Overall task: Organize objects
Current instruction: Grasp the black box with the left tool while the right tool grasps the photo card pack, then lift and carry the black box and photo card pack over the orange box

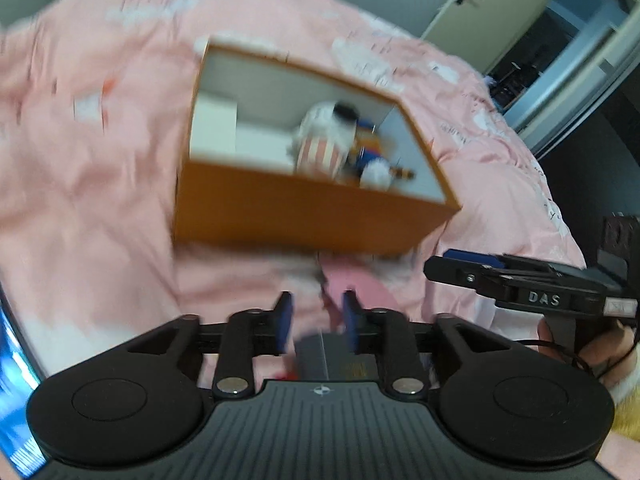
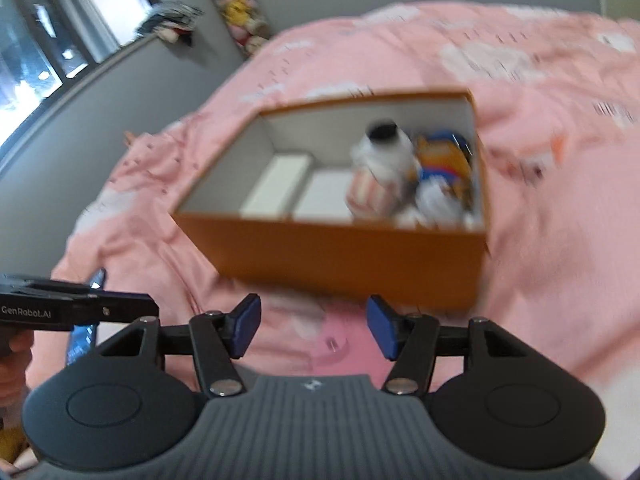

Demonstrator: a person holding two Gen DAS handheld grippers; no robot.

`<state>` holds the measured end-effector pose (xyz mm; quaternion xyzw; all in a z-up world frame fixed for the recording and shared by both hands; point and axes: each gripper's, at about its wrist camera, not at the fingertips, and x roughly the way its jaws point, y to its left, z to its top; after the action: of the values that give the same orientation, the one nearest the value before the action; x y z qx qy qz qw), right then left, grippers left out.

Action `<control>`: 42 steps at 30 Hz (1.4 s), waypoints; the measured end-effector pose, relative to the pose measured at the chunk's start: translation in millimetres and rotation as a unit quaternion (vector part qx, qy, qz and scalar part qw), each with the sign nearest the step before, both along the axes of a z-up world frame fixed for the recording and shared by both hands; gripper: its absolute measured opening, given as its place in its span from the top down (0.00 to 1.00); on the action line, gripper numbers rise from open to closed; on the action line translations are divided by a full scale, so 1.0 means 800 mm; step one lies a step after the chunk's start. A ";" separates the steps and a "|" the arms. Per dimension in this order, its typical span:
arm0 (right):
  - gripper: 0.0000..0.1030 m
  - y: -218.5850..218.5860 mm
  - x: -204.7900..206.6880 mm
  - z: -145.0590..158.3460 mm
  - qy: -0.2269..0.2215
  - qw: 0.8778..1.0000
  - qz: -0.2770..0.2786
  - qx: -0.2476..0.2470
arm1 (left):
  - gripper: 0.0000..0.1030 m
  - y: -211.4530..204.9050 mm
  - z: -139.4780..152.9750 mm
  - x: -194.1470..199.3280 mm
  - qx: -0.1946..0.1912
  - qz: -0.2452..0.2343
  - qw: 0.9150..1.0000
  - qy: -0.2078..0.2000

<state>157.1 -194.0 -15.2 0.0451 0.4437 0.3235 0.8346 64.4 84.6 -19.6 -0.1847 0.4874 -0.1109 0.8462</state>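
Blurring under my left gripper [image 1: 316, 322], its jaws parted on nothing, pink bedding [image 1: 100, 168] is lying; the orange box [image 1: 304, 216] at 12 o'clock is holding smeared plush toys [image 1: 332, 140]. My right gripper [image 2: 314, 326] is gaping empty too, the box [image 2: 340, 256] sitting at 12, its toys [image 2: 384, 168] indistinct.

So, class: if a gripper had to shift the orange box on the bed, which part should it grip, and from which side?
Grip the near long wall of the orange box at its top rim, coming down from above. The box is open-topped, and that wall is thin, straight and nearest both grippers, so one finger can go inside and one outside. Stay left of the plush toys, above the flat white items.
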 end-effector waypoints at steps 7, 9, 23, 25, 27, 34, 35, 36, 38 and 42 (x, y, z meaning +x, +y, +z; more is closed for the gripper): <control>0.41 -0.027 -0.014 -0.050 0.089 0.995 -0.037 -0.023 | 0.49 -0.011 -0.067 -0.012 -0.052 0.029 0.995 0.076; 0.41 -0.031 -0.014 -0.061 0.111 0.993 -0.039 -0.023 | 0.49 -0.011 -0.078 -0.012 -0.058 0.037 0.994 0.087; 0.40 -0.048 -0.008 -0.119 0.235 0.971 -0.047 0.009 | 0.43 -0.009 -0.120 0.001 -0.110 0.054 0.986 0.112; 0.40 -0.048 -0.008 -0.120 0.239 0.970 -0.048 0.012 | 0.40 -0.011 -0.125 0.005 -0.116 0.052 0.985 0.114; 0.40 -0.049 -0.008 -0.121 0.242 0.969 -0.049 0.014 | 0.38 -0.013 -0.132 0.008 -0.125 0.051 0.984 0.117; 0.56 -0.053 -0.012 -0.114 0.233 0.970 -0.059 0.020 | 0.44 -0.014 -0.129 0.004 -0.130 0.054 0.984 0.112; 0.59 -0.052 -0.014 -0.111 0.228 0.972 -0.058 0.017 | 0.44 -0.016 -0.127 0.004 -0.125 0.054 0.985 0.110; 0.61 -0.051 -0.015 -0.108 0.222 0.973 -0.056 0.015 | 0.46 -0.018 -0.124 0.002 -0.117 0.054 0.986 0.107; 0.66 -0.051 -0.019 -0.100 0.212 0.976 -0.055 0.013 | 0.48 -0.021 -0.117 -0.001 -0.104 0.055 0.988 0.100; 0.75 -0.056 -0.024 -0.082 0.190 0.980 -0.055 0.022 | 0.59 -0.024 -0.099 -0.011 -0.077 0.061 0.992 0.076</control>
<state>138.1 -238.5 -80.8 0.1488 0.5837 0.2725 0.7503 55.9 65.5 -98.7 -0.2865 0.5281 -0.0813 0.7952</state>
